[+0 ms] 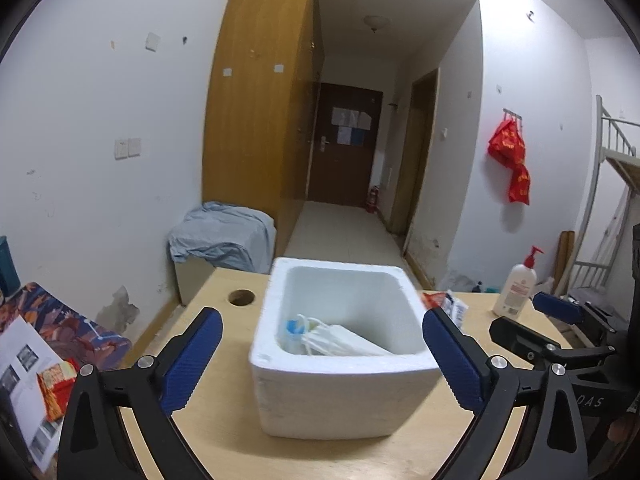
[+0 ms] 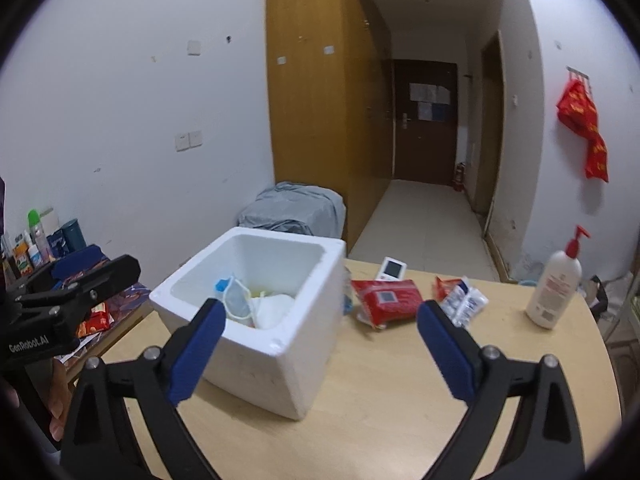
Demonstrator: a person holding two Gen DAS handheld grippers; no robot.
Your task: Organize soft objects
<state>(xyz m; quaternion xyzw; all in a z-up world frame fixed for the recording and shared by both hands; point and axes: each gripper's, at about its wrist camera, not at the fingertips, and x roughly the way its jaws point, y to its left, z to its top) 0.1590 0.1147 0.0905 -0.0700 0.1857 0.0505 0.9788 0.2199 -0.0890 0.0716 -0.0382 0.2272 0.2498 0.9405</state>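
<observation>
A white foam box (image 1: 340, 384) stands on the wooden table (image 1: 224, 432), with white face masks (image 1: 340, 340) and a blue-and-white item lying inside. My left gripper (image 1: 323, 316) hangs open in front of the box, with nothing between its blue pads. In the right wrist view the same box (image 2: 260, 368) sits left of centre, with the masks (image 2: 272, 308) inside it. My right gripper (image 2: 320, 307) is open and empty, over the box's right corner. On the table right of the box lie a red tissue pack (image 2: 386, 300) and a red, white and blue packet (image 2: 460, 298).
A pump lotion bottle (image 2: 554, 292) stands near the table's right edge, and a small white device (image 2: 392, 269) lies behind the red pack. The table has a round cable hole (image 1: 241, 297). A low side surface (image 1: 60, 328) at left holds papers and snack packs.
</observation>
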